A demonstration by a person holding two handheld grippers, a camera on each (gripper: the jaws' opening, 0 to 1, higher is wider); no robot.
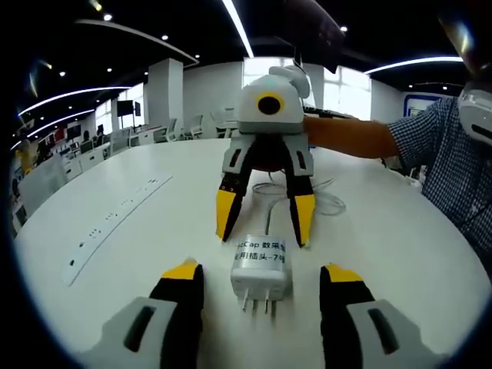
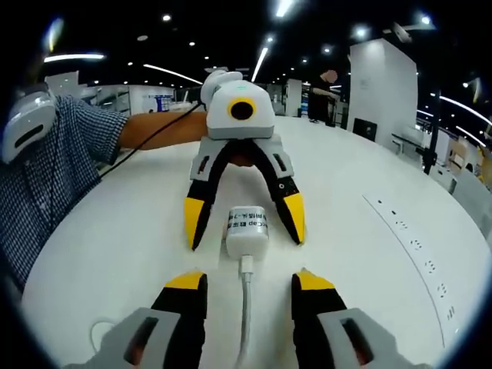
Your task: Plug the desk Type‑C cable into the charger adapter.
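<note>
Although the cable plug already appeared seated in the charger adapter (image 2: 247, 228), we could not confirm full insertion from either view. Both grippers stood wide open and held nothing. The adapter lay on the white table (image 1: 138, 254), prongs toward the left gripper (image 1: 261, 283) and between its jaws without touching them; in the right gripper view the Type-C cable (image 2: 245, 307) ran from the adapter's near end back between the jaws of the right gripper (image 2: 248, 288).

Risks, in our judgement: either set of jaws could snag the cable on withdrawal and tug a half-seated plug loose, and a sideways knock could slide the light adapter across the smooth top.

As to surroundings, a long white power strip (image 1: 115, 219) lay well to the left in the left gripper view, apart from the work. Loose cable slack (image 1: 327, 201) coiled farther back behind the right gripper. A person's checked sleeve (image 1: 450, 154) lay to the right. Nothing obstructed the adapter.
</note>
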